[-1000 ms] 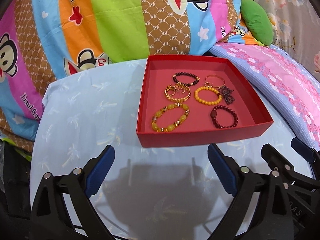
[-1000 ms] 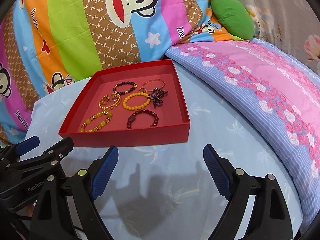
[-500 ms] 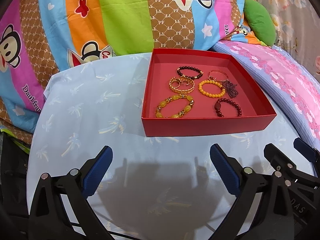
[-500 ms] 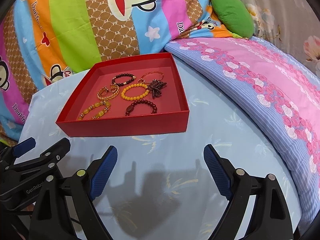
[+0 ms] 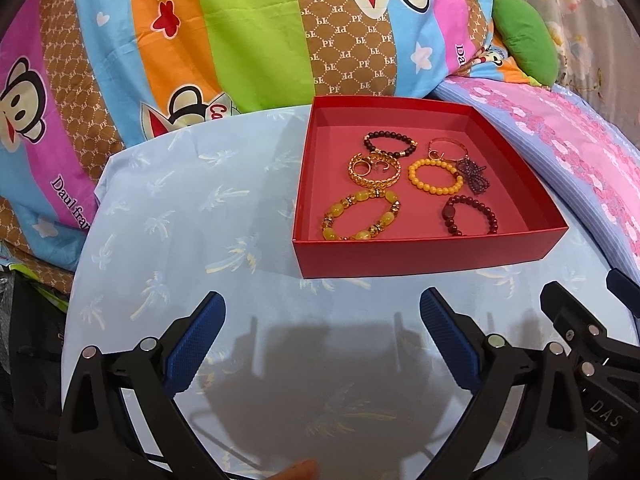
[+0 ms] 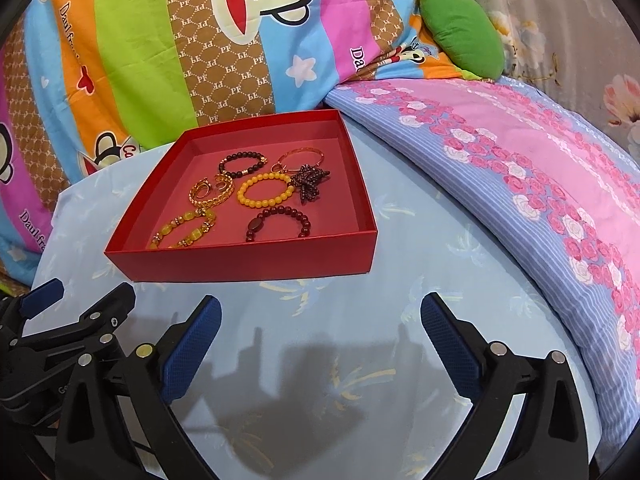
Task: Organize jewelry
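A red tray (image 5: 424, 258) (image 6: 248, 266) sits on a round table under a light blue cloth (image 5: 192, 216). It holds several bracelets: a yellow-green beaded one (image 5: 360, 216), a gold chain one (image 5: 374, 168), an orange beaded one (image 5: 435, 176), a dark red one (image 5: 470, 216), a black beaded one (image 5: 388, 142) and a thin gold bangle with a dark purple piece (image 5: 474, 176). My left gripper (image 5: 322, 320) is open and empty, short of the tray. My right gripper (image 6: 320, 320) is open and empty, also short of the tray.
A colourful monkey-print quilt (image 5: 240, 32) is piled behind the table. A pink and blue floral blanket (image 6: 520, 160) lies to the right. A green cushion (image 6: 460, 32) rests at the back right. The other gripper shows at each view's edge (image 5: 580, 340).
Both grippers have drawn back and risen a little from the tray, which now appears smaller and further away. The jaws stay open. The jewelry has not moved.
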`<state>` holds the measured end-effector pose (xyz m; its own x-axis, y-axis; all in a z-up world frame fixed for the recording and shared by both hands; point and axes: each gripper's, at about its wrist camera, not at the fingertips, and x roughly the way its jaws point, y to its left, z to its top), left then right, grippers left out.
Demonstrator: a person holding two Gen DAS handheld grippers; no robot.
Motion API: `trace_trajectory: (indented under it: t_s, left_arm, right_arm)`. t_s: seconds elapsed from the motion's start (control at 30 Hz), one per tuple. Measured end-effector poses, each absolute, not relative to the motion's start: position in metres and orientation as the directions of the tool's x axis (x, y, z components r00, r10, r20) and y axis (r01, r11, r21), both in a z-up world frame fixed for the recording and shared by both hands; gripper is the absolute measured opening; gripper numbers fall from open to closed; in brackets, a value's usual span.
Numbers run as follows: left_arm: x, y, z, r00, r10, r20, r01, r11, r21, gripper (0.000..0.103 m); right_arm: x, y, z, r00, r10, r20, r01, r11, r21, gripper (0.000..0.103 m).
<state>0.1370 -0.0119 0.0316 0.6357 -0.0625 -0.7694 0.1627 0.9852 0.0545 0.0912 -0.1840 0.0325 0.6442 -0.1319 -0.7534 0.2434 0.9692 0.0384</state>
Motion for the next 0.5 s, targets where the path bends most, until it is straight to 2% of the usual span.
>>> trace_trajectory:
  t_s: [0.5]
  left_arm:
    - [0.1393, -0.0096, 0.0314, 0.633, -0.062, -0.772, 0.161, 0.986, 0.052, 0.093]
  right_arm:
    - [0.0934, -0.1811, 0.0329, 0.645, -0.139, -0.751, 0.246, 0.969, 0.031, 0.097]
